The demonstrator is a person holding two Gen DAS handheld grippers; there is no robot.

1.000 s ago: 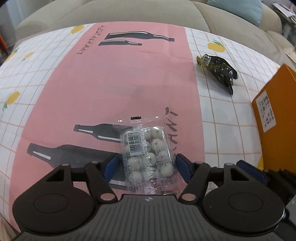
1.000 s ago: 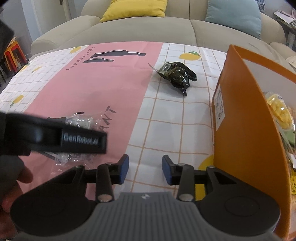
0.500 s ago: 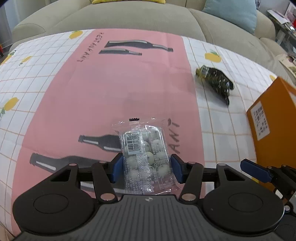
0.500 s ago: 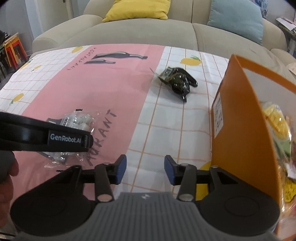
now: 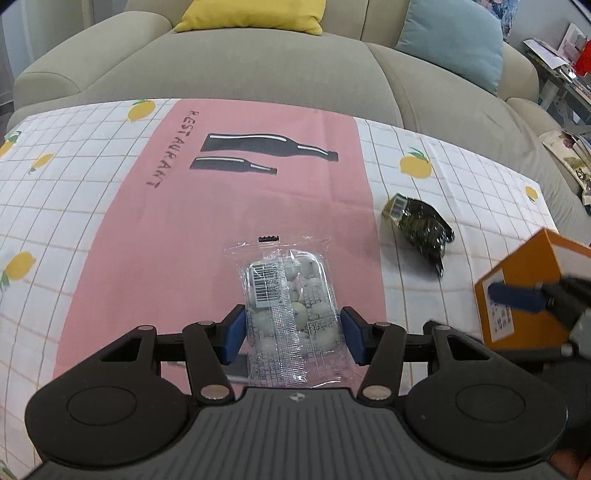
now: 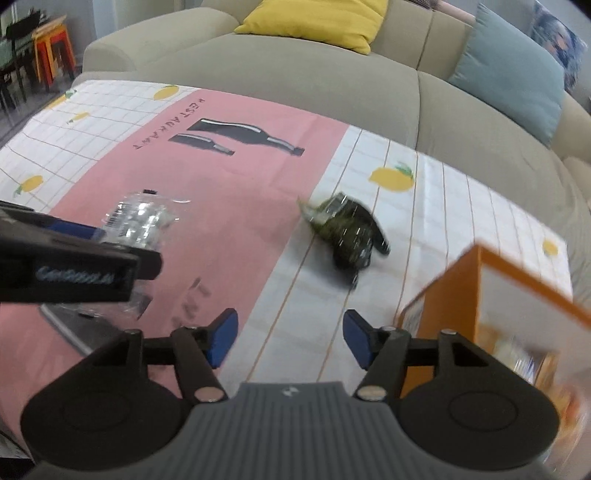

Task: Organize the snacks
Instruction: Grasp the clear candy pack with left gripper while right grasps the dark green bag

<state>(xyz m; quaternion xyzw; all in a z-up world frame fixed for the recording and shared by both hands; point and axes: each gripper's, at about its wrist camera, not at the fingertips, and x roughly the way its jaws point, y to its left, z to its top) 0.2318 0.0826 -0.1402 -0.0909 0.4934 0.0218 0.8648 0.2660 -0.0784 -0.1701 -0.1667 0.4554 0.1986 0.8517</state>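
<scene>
In the left wrist view, the left gripper [image 5: 291,334] is clenched on a clear snack packet [image 5: 290,314] of pale round candies with a barcode label on top. Both blue pads [image 5: 233,334] press against the sides of the packet in the lower centre of the frame, and the packet points away from the camera over the pink part of the tablecloth [image 5: 184,229]. I cannot tell whether its far end touches the cloth.

A dark green snack bag [image 5: 421,225] lies on the white checked part of the cloth, right of centre, well apart from the held packet. At the right edge of the frame stands an orange box [image 5: 524,295] with a white label on its side. A blue finger of the right gripper [image 5: 517,297] shows in front of this box, blurred.

In the right wrist view, the right gripper [image 6: 290,338] is at the lower centre with its jaws opening; nothing is between them, only the cloth below. The green bag [image 6: 347,236] is in the middle of the frame, beyond the fingers. The orange box [image 6: 480,291] is at the right, open at the top, and some yellow packets inside it are too blurred to name. At the left the other gripper with its clear packet [image 6: 136,218] is seen from the side.

A beige sofa [image 5: 258,66] with a yellow cushion [image 5: 255,14] and a light blue cushion [image 5: 450,40] fills the upper part of both views.
</scene>
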